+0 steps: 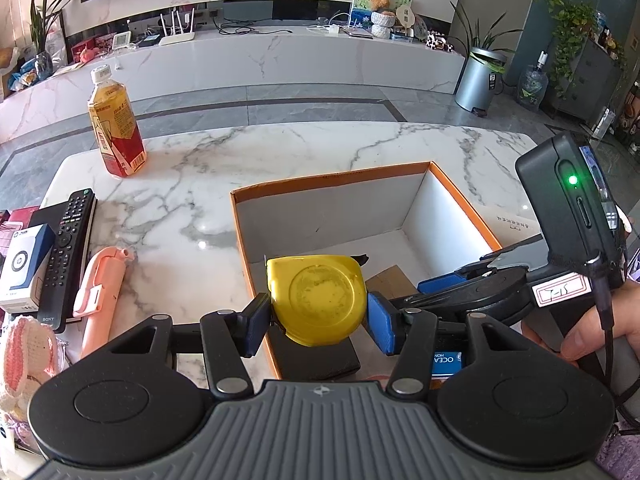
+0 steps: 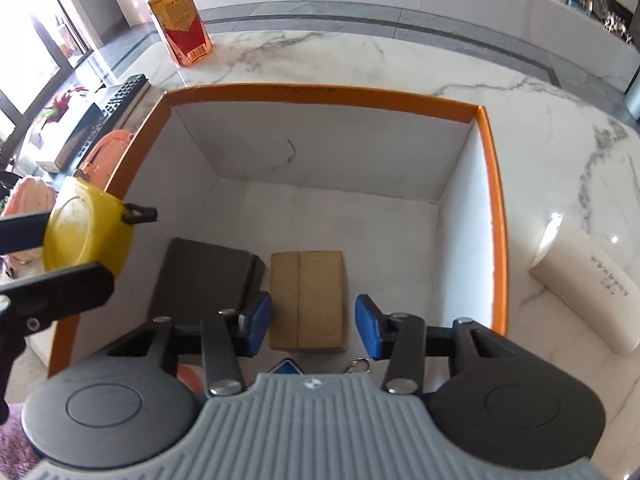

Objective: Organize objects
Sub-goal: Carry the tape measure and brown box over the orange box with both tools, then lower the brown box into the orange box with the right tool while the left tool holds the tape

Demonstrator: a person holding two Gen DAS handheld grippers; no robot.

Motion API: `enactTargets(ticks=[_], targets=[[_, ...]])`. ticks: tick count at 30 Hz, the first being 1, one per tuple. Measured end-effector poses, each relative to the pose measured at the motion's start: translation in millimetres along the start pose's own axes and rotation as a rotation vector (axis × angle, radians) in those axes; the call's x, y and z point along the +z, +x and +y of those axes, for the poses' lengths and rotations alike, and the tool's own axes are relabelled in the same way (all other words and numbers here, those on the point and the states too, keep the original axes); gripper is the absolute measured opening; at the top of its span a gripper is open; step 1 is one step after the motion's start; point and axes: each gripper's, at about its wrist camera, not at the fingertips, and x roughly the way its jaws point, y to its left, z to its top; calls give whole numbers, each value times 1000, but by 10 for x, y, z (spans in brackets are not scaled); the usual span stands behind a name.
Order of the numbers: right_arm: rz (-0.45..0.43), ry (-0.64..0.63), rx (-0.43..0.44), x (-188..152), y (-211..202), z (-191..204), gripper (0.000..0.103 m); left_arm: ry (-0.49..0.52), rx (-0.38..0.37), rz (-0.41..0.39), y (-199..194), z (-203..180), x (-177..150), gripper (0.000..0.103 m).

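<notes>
Holding: left gripper [image 1: 318,316] clamps yellow tape measure [image 1: 318,300] between its fingers above orange box [image 1: 332,178]; right gripper [image 2: 313,326] open, empty over cardboard packet [image 2: 307,300] inside; bottle [image 1: 116,128], remote [image 1: 68,248] unsorted on surface [image 1: 280,148].

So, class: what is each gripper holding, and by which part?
The left gripper clamps the yellow tape measure by its two opposite edges. The right gripper holds nothing, fingers apart.
</notes>
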Motion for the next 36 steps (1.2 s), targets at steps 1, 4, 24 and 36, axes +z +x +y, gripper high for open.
enactTargets(ticks=[1, 4, 24, 36], targets=[[-2, -12, -7, 0, 1, 13, 43, 0, -1, 0, 3, 2, -1, 61], [-15, -71, -53, -29, -27, 76, 43, -4, -3, -3, 7, 19, 1, 61], [8, -394, -65, -7, -93, 181, 33, 1, -5, -8, 38, 29, 15, 61], [182, -735, -138, 461, 168, 140, 61, 31, -18, 16, 189, -11, 51, 61]])
